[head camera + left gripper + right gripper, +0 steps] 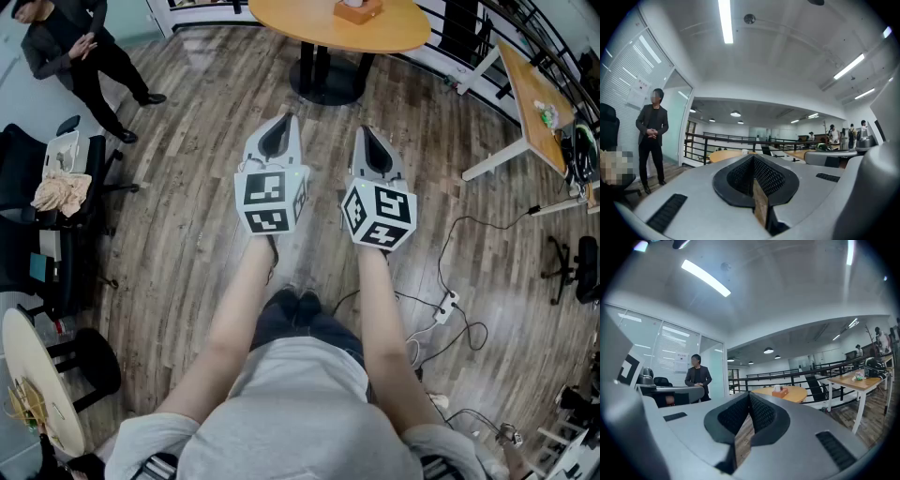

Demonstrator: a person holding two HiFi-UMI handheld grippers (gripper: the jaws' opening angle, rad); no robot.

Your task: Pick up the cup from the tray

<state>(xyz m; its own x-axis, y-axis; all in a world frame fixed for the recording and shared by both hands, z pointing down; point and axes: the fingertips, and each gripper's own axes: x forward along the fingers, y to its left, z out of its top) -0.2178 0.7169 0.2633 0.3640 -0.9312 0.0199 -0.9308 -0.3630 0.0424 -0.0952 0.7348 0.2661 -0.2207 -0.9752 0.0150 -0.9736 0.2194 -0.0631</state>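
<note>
The left claw and right claw are held level, side by side over the wood floor just short of the round worktop. Both are pinched shut on nothing. Their cubes bear black square markers. On that worktop sits an orange tray carrying what looks like the white cup. Left of the worktop stands a person in dark clothes; the wall sheet behind them is too small to read.
</note>
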